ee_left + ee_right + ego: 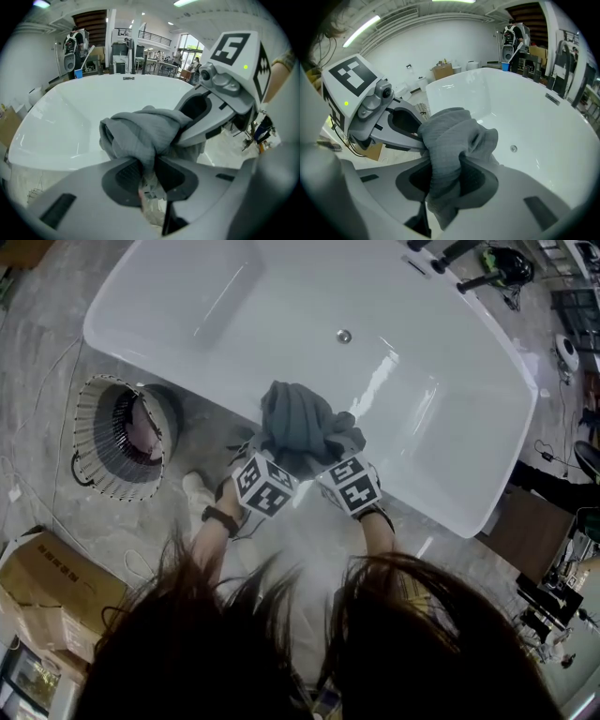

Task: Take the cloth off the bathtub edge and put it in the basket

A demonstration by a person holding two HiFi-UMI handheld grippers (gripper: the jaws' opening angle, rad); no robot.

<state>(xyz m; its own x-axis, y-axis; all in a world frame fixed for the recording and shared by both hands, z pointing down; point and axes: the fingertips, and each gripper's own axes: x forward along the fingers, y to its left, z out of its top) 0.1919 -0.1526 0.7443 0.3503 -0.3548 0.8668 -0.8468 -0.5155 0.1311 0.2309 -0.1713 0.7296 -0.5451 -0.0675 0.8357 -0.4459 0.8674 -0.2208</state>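
Observation:
A bunched grey cloth (298,423) hangs over the near edge of the white bathtub (187,296). Both grippers hold it from my side, close together. My left gripper (274,454) is shut on the cloth's left part, and in the left gripper view the cloth (140,133) is pinched between the dark pads (125,174). My right gripper (328,454) is shut on the right part, with the cloth (450,136) filling its jaws and drooping below them. The round wire basket (117,437) stands on the floor left of the tub, well left of my left gripper.
The tub's drain (344,336) lies beyond the cloth and dark taps (450,259) sit at the far rim. A cardboard box (56,582) is on the floor at lower left. A cable (66,381) runs near the basket. My foot (197,488) is beside the tub.

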